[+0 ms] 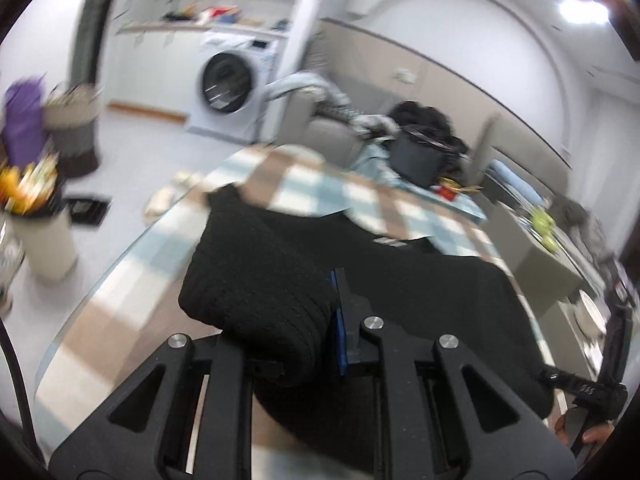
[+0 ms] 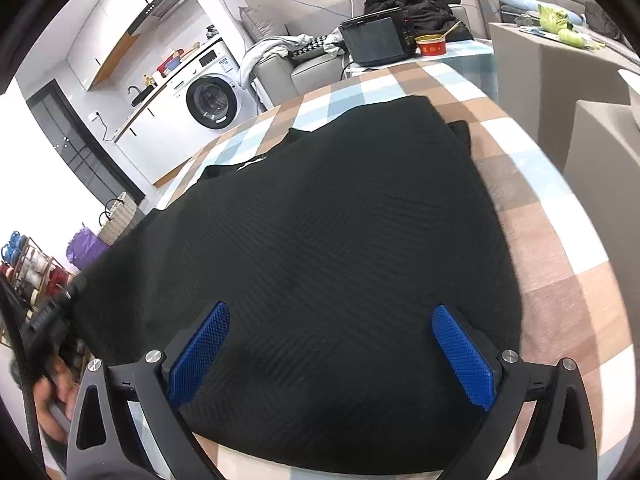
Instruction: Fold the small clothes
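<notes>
Currently my left tool (image 1: 320, 320) is clamped on a fold of the black knit (image 1: 260, 280): that ribbed edge is lifted off the counter (image 1: 120, 292) and bunched against the blue pad (image 1: 340, 320); the pad on the other side is hidden under cloth. Left view is motion-blurred.

Right tool (image 2: 330, 356) is apart, both blue pads (image 2: 464, 360) clear, hovering over the near part of the knit (image 2: 320, 220) with cloth below the gap. I can't tell whether the tips touch the fabric.

Knit lies spread across the checked cloth on the counter (image 2: 560, 240), covering most of it; the far edge stops short of the counter's far rim. Near-left corner of the knit is the part my left tool has raised.

Beyond the knit, at the far end of the counter: black box (image 2: 376, 40) with a red tub (image 2: 431, 46) just beside it. Past the counter's far-left side, a washer (image 2: 210, 100) against the wall.

My hand (image 2: 56, 392) shows at the near-left of the knit, in the right view.
</notes>
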### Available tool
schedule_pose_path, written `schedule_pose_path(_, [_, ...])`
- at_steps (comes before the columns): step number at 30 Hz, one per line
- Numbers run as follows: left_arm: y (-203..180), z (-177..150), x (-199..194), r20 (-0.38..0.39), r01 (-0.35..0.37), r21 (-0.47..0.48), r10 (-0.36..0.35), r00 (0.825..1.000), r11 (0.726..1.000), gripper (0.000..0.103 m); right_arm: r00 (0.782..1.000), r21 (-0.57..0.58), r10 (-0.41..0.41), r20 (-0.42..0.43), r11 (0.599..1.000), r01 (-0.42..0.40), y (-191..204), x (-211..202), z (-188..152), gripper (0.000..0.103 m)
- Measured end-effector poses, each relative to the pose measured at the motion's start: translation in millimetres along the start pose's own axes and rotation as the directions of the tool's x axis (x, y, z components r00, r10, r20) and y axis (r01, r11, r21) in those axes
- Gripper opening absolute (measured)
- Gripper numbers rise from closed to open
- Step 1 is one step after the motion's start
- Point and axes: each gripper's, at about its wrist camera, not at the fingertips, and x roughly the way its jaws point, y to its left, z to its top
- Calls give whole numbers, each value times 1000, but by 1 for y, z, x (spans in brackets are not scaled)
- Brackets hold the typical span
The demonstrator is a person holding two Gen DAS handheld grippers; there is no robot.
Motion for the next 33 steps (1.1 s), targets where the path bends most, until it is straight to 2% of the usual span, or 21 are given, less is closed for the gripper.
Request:
schedule_pose_path(3, [-63,14,10,7,105,118,-107,994,987,13,1000,6,-16,15,1000,15,-10,-8,3,103])
schedule_pose_path(6, [-131,10,23,-47,241,215,-237,970,946,13,998,36,-47,36,998,46,-27,-19,6,103])
schedule_pose_path(7, [-158,2,29,-96,307,250,-292,952,918,14,998,46,-56,41,997,55,-32,-23,8,103])
schedule_pose_path(9, [-195,-14,39,-194,402,289,-358,913,869,16,994,72,-91,63,994,87,-47,-35,9,103])
schedule_pose_path(10, [-208,-23,44,-242,447,290,-387,890,846,25,990,85,-117,74,990,110,-56,-41,9,103])
schedule_pose_path(11, [-220,-35,48,-312,504,292,-417,854,813,40,987,96,-140,76,987,132,-64,-45,9,103])
schedule_pose_path(12, [-225,-46,51,-360,535,292,-427,830,793,48,984,102,-164,72,982,156,-71,-48,9,103])
schedule_pose_path(13, [-228,-55,52,-391,549,297,-424,817,781,57,980,106,-188,66,978,180,-77,-51,9,103])
schedule_pose_path(14, [-227,-62,50,-394,550,308,-422,817,777,59,974,101,-219,53,972,213,-84,-54,8,103])
schedule_pose_path(16, [-220,-69,47,-397,546,329,-411,820,771,62,972,68,-232,43,971,229,-89,-58,6,103])
schedule_pose_path(17, [-210,-72,45,-392,531,333,-398,830,779,62,972,47,-230,38,973,228,-89,-60,5,103])
schedule_pose_path(19, [-190,-70,47,-371,489,318,-368,853,812,65,978,21,-204,33,979,204,-86,-62,4,103])
schedule_pose_path(21, [-170,-67,53,-356,449,284,-341,870,848,66,990,4,-141,28,990,141,-80,-60,5,103])
schedule_pose_path(24, [-131,-68,67,-357,347,251,-247,901,904,67,999,-16,-38,19,999,38,-66,-52,9,102])
schedule_pose_path(25, [-116,-71,67,-364,324,244,-223,904,914,67,1000,-24,4,4,1000,-4,-60,-49,10,100])
schedule_pose_path(26, [-109,-73,71,-372,308,238,-207,905,921,67,998,-31,60,-19,998,-61,-54,-44,12,95])
schedule_pose_path(27, [-103,-75,75,-384,301,236,-196,902,924,67,994,-36,101,-39,994,-102,-50,-39,13,89])
schedule_pose_path(28, [-99,-79,81,-393,294,243,-183,901,924,67,989,-42,138,-59,989,-140,-46,-34,15,89])
schedule_pose_path(31, [-92,-86,86,-395,272,282,-147,907,920,67,982,-65,156,-106,984,-164,-35,-15,18,89])
schedule_pose_path(33, [-89,-90,88,-400,277,291,-146,905,916,67,974,-58,183,-132,980,-192,-34,-1,22,88])
